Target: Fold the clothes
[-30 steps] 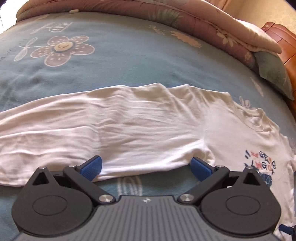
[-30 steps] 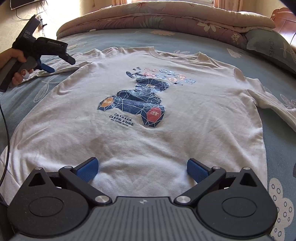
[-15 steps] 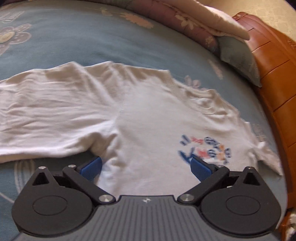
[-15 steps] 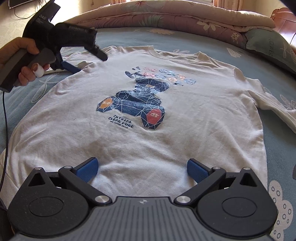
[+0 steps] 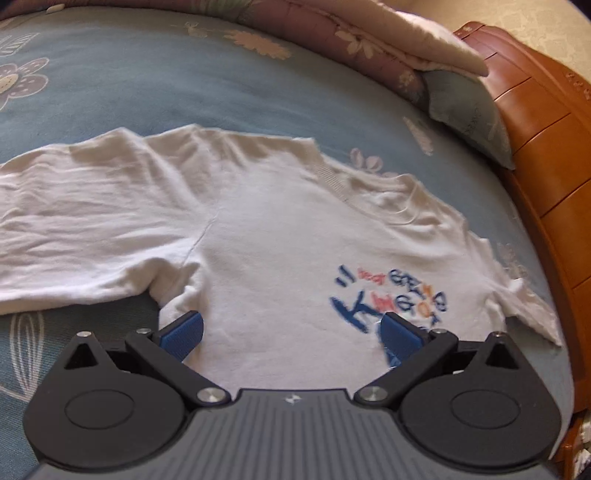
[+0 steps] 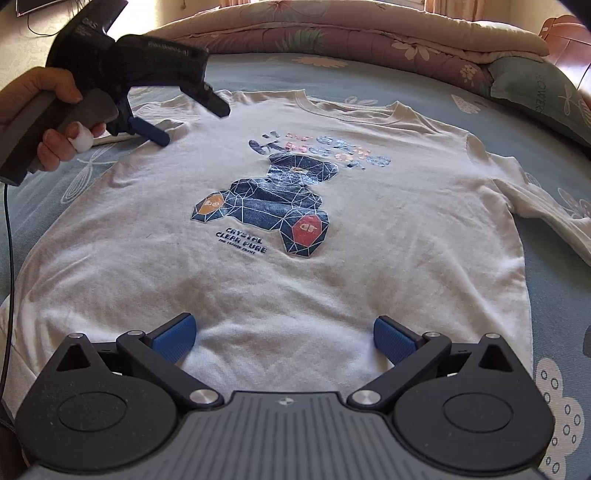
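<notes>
The bed, with its blue flowered sheet, fills both views, and a folded quilt lies along the top of the frames. A wooden headboard stands at the right edge of the left wrist view.

The white T-shirt lies flat and face up on the sheet, print upward, and no fold is made yet, so I judge the task is at its beginning. In the right wrist view its long axis runs from the hem at the bottom of the frame to the collar at the top. One sleeve stretches toward the left of the left wrist view, and the other sleeve goes to the right edge of the right wrist view.

The right gripper hovers low over the hem, jaws wide and holding nothing. The left gripper is held by a hand at the upper left of the right wrist view, near the shoulder and armpit of the stretched sleeve; its jaws are wide too and grip nothing.

The sleeve lies to the left of the left jaws, so the left hand is clearly the nearer one to bring it over the body.
</notes>
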`<state>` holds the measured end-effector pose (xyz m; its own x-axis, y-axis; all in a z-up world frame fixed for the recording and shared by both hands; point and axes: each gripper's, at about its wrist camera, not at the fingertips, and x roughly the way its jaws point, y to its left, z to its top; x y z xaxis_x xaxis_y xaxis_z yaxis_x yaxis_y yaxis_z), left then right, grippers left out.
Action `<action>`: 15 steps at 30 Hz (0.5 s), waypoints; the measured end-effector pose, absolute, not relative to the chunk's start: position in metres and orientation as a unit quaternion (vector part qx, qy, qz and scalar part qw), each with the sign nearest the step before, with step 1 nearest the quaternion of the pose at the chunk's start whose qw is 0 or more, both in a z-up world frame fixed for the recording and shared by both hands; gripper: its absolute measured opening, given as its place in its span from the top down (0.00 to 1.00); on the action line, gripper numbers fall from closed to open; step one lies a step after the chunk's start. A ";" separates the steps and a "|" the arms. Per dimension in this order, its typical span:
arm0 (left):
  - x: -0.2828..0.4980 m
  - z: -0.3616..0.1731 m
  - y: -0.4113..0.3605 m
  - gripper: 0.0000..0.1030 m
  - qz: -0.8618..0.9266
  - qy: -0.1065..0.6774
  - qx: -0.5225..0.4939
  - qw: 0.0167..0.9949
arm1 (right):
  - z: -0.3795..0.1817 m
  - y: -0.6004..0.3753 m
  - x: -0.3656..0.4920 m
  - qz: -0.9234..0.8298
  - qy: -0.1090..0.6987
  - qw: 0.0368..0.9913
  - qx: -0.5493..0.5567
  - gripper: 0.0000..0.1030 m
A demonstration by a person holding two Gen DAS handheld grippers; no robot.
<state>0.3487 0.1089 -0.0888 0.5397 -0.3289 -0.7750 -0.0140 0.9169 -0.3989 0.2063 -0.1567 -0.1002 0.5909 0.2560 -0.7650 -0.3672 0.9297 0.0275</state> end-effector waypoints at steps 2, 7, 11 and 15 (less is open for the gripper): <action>0.337 -0.089 0.113 0.02 -0.099 0.462 -0.188 0.861 | -0.100 -0.157 0.206 0.176 0.418 0.889 -0.067 0.00; 0.303 -0.086 0.111 0.02 -0.114 0.459 -0.143 0.869 | -0.099 -0.157 0.205 0.176 0.421 0.887 -0.069 0.00; 0.312 -0.087 0.117 0.01 -0.086 0.460 -0.146 0.872 | -0.099 -0.156 0.204 0.174 0.420 0.888 -0.072 0.00; 0.340 -0.086 0.126 0.02 -0.032 0.452 -0.160 0.877 | -0.100 -0.157 0.205 0.175 0.419 0.888 -0.071 0.00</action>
<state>0.3404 0.1263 -0.0863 0.5892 -0.2009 -0.7826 -0.0882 0.9468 -0.3095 0.2050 -0.1571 -0.0998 0.5876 0.2515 -0.7691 -0.3709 0.9284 0.0202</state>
